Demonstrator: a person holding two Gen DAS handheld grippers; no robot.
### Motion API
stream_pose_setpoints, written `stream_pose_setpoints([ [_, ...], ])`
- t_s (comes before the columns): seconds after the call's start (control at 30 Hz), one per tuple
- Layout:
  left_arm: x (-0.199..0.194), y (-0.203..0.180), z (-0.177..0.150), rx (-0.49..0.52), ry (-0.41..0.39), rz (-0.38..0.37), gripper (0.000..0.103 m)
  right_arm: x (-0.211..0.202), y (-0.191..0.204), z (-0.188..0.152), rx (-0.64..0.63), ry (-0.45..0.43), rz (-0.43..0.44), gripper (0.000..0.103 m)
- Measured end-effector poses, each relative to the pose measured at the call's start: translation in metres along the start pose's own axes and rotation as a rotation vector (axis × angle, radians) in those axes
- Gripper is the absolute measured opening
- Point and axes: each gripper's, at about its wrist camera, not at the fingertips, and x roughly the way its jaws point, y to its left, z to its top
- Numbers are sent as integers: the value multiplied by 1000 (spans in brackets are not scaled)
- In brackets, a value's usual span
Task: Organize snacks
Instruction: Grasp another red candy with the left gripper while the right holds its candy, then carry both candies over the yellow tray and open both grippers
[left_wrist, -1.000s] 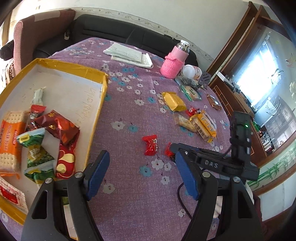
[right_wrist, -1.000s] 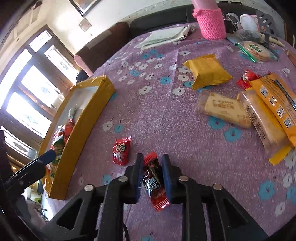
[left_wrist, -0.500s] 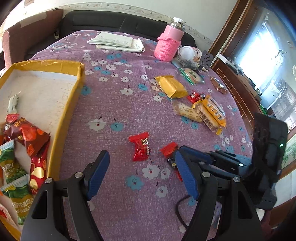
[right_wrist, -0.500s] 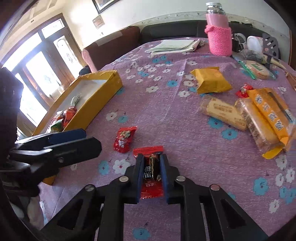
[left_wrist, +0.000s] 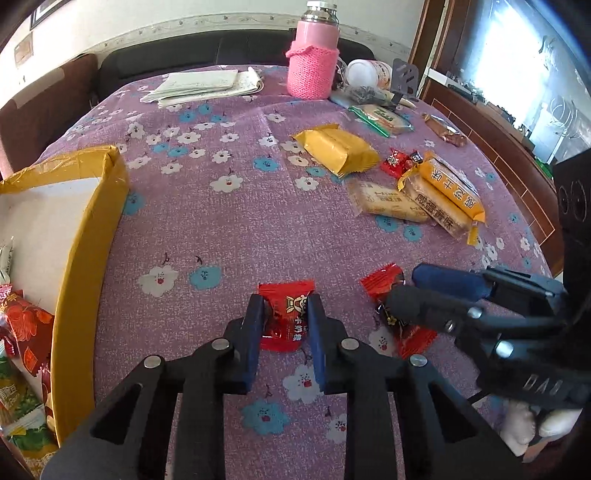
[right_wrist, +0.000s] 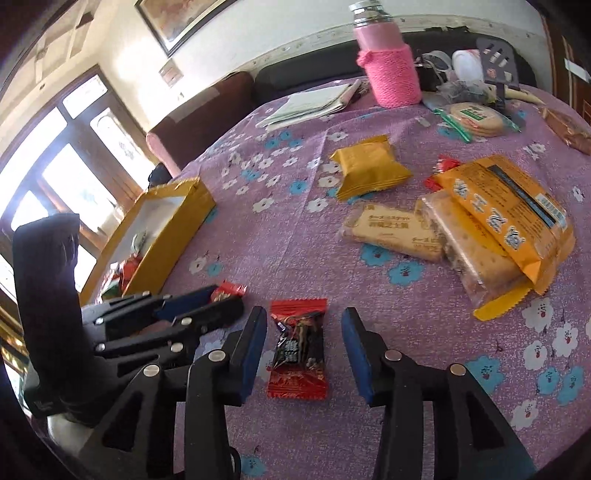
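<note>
Left gripper (left_wrist: 285, 312) clenched on a red foil candy (left_wrist: 286, 319), Chinese print unreadable. Right gripper (right_wrist: 303, 332) released, straddling a red-black candy wrapper (right_wrist: 300, 349).

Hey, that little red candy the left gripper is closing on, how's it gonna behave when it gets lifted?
The red candy looks small and flat, so it is probably very light. Its crinkled foil wrapper with loose crimped ends will likely flop and may slip if only the wrapper is caught. The left gripper brackets its middle, where the firmer filling probably is.
</note>
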Motion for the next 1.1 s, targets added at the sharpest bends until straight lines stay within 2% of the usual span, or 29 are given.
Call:
stream_pose_setpoints([
  [0.23,-17,8,-1,-41,-42,-7,20,7,25,-6,-118,15,-53,45],
  [0.4,-44,18,-7,-84,-94,-30,20,11,21,-6,-94,21,-46,45],
  [0.53,-69,29,-13,-121,-144,-48,21,12,5,-1,2,8,35,46],
  [0.63,-89,38,-18,-145,-180,-59,21,14,5,6,30,25,4,47],
  [0.83,-121,51,-33,-146,-238,-24,21,23,41,0,-116,101,-143,46],
  [0.9,-130,60,-39,-152,-250,-5,21,25,47,-3,-147,118,-196,43],
  [0.97,-139,72,-47,-173,-260,2,21,25,48,-4,-156,127,-242,29],
  [1.1,-151,93,-61,-219,-282,11,21,21,46,-7,-158,128,-272,26],
])
